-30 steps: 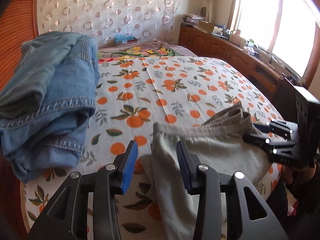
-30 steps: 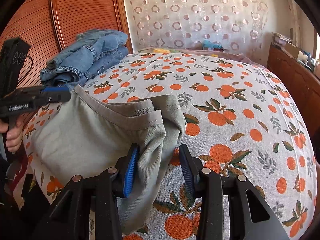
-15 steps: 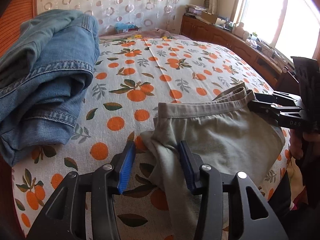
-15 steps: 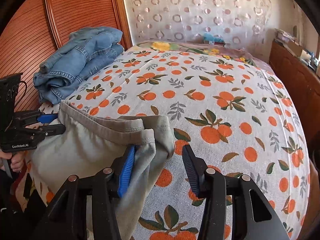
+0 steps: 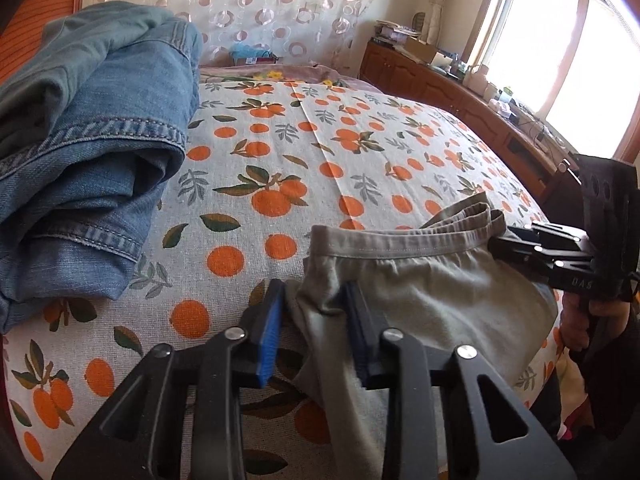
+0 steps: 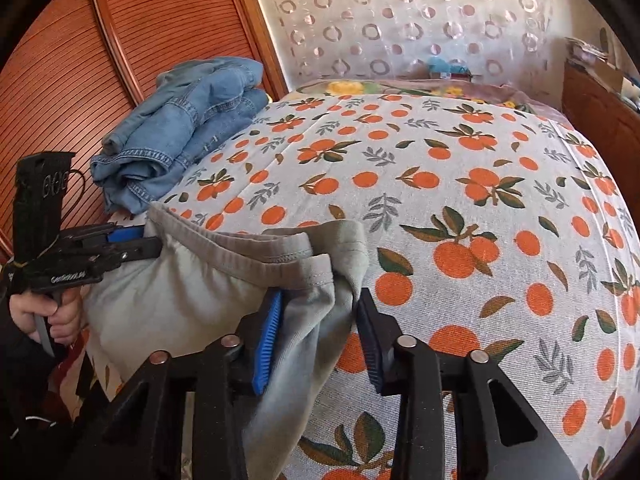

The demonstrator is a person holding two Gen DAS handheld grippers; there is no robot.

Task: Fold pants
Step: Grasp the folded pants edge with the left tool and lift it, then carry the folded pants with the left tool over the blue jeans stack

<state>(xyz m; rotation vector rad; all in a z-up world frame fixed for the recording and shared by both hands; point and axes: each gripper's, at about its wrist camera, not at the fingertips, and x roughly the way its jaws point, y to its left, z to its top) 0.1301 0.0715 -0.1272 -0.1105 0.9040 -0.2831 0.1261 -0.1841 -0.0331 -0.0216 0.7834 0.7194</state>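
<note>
The grey pants (image 5: pixel 416 280) lie at the near edge of the bed (image 5: pixel 320 152), on the bedspread printed with oranges, with their waistband (image 6: pixel 256 256) turned toward the far end of the bed and the rest hanging over the near edge.

The left gripper (image 5: pixel 316 320) sits at the left corner of the pants, just below the waistband. A bunched fold of grey cloth lies between its jaws, which have just been closing; both pads appear to press on the fold, so it is gripping the pants. The right gripper (image 6: pixel 320 328) sits at the opposite corner (seen from the left camera it reaches in from the right side (image 5: pixel 536 248)). Its jaws have also just been closing, and the doubled corner of the pants fills the gap between them, the blue pad (image 6: pixel 266 344) against the cloth on one side and the other pad touching it on the other.

A pile of blue jeans (image 5: pixel 88 152) rests on the left side of the bed, well apart from the grey pants.
</note>
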